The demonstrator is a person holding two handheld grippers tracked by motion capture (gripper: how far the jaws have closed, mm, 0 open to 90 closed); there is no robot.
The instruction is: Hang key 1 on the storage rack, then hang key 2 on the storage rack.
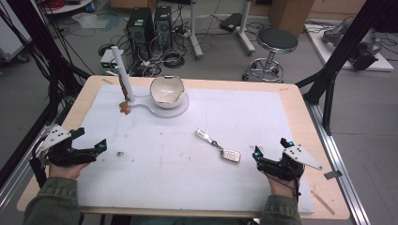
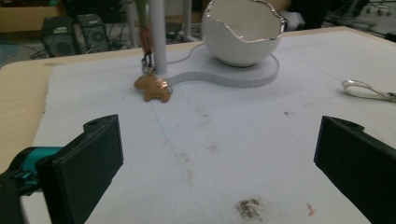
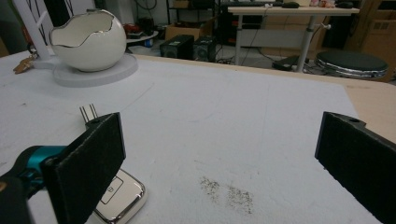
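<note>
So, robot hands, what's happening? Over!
Left gripper and right gripper open, holding nothing. Key fob flat on the white mat, beside right gripper. Nothing between them.

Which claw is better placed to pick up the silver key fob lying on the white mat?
Probably the right claw. It is open and right beside the key fob, which lies by its left jaw in the right gripper view. The left claw, also open, sits at the far side of the mat.
</note>
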